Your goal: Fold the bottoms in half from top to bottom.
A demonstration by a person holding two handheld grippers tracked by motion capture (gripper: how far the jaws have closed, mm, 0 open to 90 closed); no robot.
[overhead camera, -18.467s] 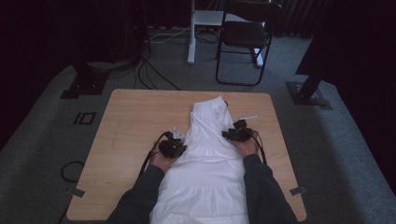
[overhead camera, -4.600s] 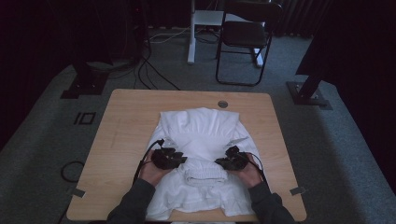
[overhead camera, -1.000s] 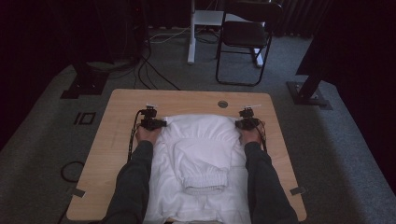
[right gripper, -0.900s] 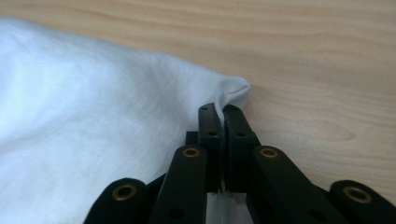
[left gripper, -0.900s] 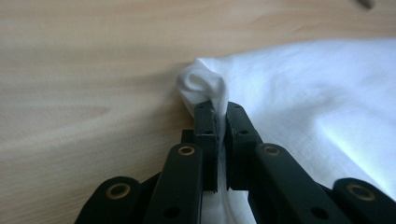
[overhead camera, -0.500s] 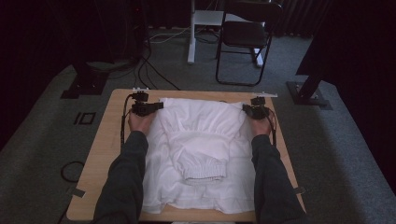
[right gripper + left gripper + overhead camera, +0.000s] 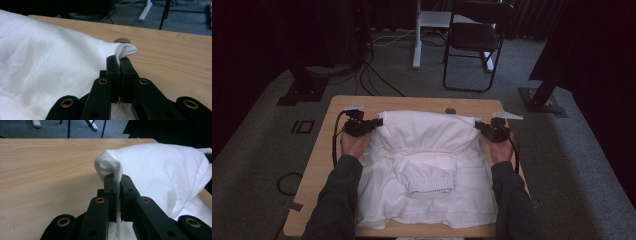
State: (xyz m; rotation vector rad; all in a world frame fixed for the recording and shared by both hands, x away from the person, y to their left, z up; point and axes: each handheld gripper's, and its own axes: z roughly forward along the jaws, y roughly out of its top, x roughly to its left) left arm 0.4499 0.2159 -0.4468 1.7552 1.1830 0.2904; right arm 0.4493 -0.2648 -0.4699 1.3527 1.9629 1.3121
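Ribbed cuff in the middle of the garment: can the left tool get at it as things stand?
Probably not yet. The left tool is shut on a corner of the white garment, held up at the far edge. The ribbed cuff lies uncovered nearer the person, so the path itself looks free once it lets go.

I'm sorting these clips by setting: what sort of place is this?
Probably a lab or studio set up for recording: a lone wooden table on grey carpet, dark curtains, loose floor cables and a folding chair.
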